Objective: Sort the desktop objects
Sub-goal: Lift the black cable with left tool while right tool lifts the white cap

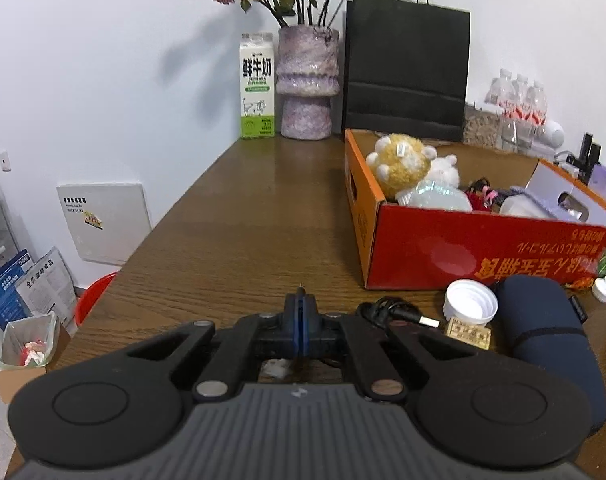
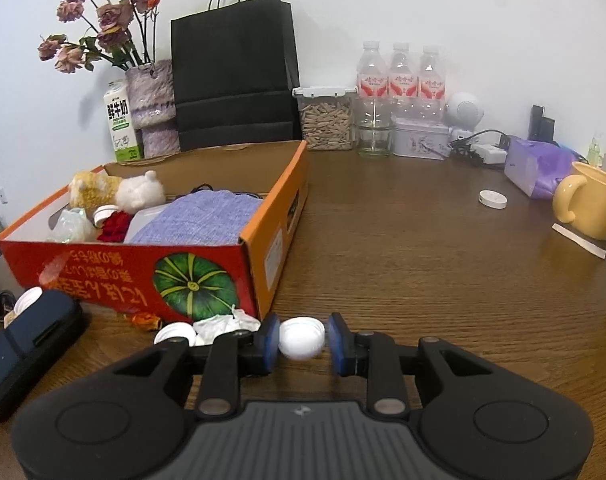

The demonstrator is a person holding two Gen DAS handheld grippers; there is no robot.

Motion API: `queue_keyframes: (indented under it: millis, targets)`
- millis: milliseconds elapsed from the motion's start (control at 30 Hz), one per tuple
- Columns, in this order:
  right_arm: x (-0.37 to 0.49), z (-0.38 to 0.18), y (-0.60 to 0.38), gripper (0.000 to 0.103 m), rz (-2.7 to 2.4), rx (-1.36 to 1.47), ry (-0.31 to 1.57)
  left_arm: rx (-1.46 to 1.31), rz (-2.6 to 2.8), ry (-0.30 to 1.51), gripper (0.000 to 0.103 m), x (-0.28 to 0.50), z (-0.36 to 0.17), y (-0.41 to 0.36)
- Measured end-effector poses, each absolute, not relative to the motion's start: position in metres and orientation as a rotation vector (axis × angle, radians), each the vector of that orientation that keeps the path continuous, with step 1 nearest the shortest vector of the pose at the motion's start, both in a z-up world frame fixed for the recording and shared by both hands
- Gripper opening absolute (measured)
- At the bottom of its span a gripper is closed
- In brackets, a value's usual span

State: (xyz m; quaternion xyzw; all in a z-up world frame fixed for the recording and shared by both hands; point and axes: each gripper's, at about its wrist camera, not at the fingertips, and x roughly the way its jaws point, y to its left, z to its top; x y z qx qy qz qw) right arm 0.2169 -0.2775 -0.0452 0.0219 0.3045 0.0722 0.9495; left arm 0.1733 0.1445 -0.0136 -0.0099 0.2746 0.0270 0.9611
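An orange-red cardboard box [image 2: 103,276] holds plush toys [image 2: 115,192], a purple cloth [image 2: 199,216] and small items; it also shows in the left wrist view [image 1: 463,252]. My right gripper [image 2: 301,338] has its fingers on either side of a white bottle cap [image 2: 301,338], just above the table by the box's front corner. My left gripper [image 1: 301,312] is shut, empty, low over the table. To its right lie a black USB cable [image 1: 399,312], a white cap [image 1: 471,300], a small gold box [image 1: 469,334] and a dark blue pouch [image 1: 551,340].
Crumpled tissue [image 2: 227,322], another white cap [image 2: 175,334] and an orange candy [image 2: 147,320] lie before the box. A yellow mug [image 2: 591,200], white disc [image 2: 493,199], purple tissue pack [image 2: 539,166], bottles [image 2: 401,76], black bag [image 2: 235,76], vase [image 2: 151,100] and milk carton [image 1: 257,88] stand around.
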Motion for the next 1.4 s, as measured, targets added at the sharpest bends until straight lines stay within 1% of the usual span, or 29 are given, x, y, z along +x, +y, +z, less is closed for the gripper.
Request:
queue_keyframes:
  millis: [67, 100, 133, 200, 300, 333, 367, 400, 433, 467, 533, 567, 600, 700, 733, 933, 1200, 1400]
  targets:
    - [0.218, -0.046, -0.277, 0.025, 0.143, 0.038, 0.628, -0.014, 0.05, 0.551, 0.002, 0.172, -0.012, 0.144]
    - [0.219, -0.047, -0.276, 0.028, 0.14, 0.033, 0.633, -0.013, 0.049, 0.552, 0.002, 0.172, -0.012, 0.144]
    - [0.221, -0.048, -0.275, 0.034, 0.138, 0.028, 0.637, -0.013, 0.045, 0.556, 0.002, 0.173, -0.012, 0.143]
    - [0.224, -0.049, -0.272, 0.039, 0.132, 0.003, 0.647, -0.022, 0.046, 0.565, 0.003, 0.175, -0.014, 0.144]
    - [0.229, -0.054, -0.268, 0.04, 0.13, -0.019, 0.665, -0.043, 0.065, 0.595, 0.004, 0.178, -0.018, 0.149]
    - [0.229, -0.054, -0.267, 0.039, 0.132, -0.029, 0.663, -0.05, 0.064, 0.607, 0.007, 0.179, -0.019, 0.151]
    - [0.228, -0.054, -0.266, 0.038, 0.137, -0.031, 0.663, -0.054, 0.06, 0.614, 0.015, 0.18, -0.02, 0.153]
    - [0.228, -0.054, -0.265, 0.031, 0.145, -0.032, 0.662, -0.054, 0.057, 0.621, 0.019, 0.18, -0.021, 0.153]
    - [0.227, -0.054, -0.264, 0.028, 0.149, -0.034, 0.659, -0.05, 0.053, 0.626, 0.032, 0.181, -0.022, 0.154]
    - [0.227, -0.054, -0.263, 0.028, 0.146, -0.039, 0.657, -0.044, 0.048, 0.632, 0.038, 0.182, -0.023, 0.153]
    - [0.226, -0.054, -0.262, 0.027, 0.144, -0.045, 0.654, -0.022, 0.039, 0.639, 0.037, 0.184, -0.026, 0.151]
    - [0.225, -0.054, -0.262, 0.027, 0.143, -0.043, 0.654, -0.008, 0.037, 0.639, 0.017, 0.184, -0.026, 0.149]
    - [0.225, -0.054, -0.262, 0.027, 0.143, -0.043, 0.654, -0.003, 0.03, 0.638, 0.012, 0.184, -0.026, 0.149]
    - [0.221, -0.053, -0.262, 0.027, 0.142, -0.042, 0.648, -0.005, 0.038, 0.621, 0.011, 0.177, -0.025, 0.146]
    - [0.218, -0.052, -0.263, 0.027, 0.143, -0.041, 0.642, 0.002, 0.046, 0.59, 0.004, 0.172, -0.023, 0.145]
    - [0.201, -0.039, -0.264, 0.027, 0.143, -0.049, 0.572, 0.033, 0.068, 0.436, 0.005, 0.147, 0.005, 0.14]
    - [0.189, -0.024, -0.265, 0.027, 0.142, -0.037, 0.518, 0.03, 0.051, 0.395, 0.005, 0.148, 0.02, 0.138]
    - [0.184, -0.009, -0.265, 0.027, 0.147, -0.026, 0.471, 0.043, -0.029, 0.304, 0.005, 0.148, 0.053, 0.124]
